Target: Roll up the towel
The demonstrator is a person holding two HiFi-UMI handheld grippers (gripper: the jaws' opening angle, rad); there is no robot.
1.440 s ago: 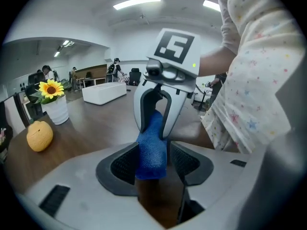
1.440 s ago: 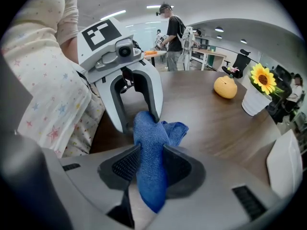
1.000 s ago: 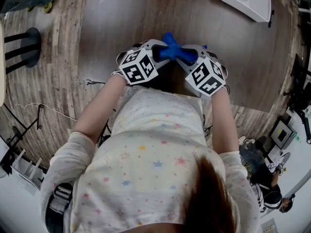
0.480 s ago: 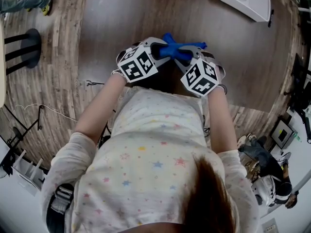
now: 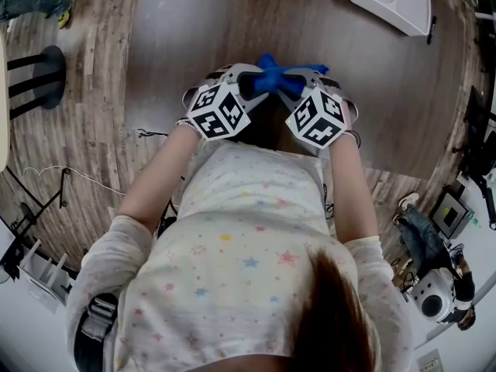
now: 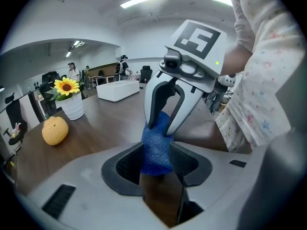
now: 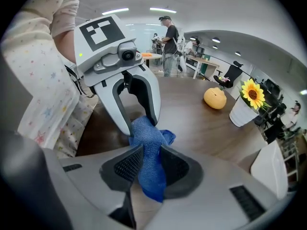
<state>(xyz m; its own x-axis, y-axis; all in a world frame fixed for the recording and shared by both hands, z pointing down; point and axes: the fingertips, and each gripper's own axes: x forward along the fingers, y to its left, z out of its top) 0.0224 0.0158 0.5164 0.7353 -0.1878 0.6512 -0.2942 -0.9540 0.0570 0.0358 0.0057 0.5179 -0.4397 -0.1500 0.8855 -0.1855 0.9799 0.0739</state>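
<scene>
Two tongs hold one blue towel (image 5: 273, 74) between them, just over the dark table (image 5: 194, 37) and close to the person's tummy. The left tongs (image 6: 156, 163) are clamped on one end of the towel. The right tongs (image 7: 146, 169) are clamped on the other end. Their tips almost meet. The towel is bunched up, thick and short. A yellow fruit (image 6: 54, 130) and a sunflower pot (image 6: 73, 107) sit further off on the table.

Probably open-plan office: desks (image 7: 207, 60), swivel chair (image 7: 233, 74)
</scene>
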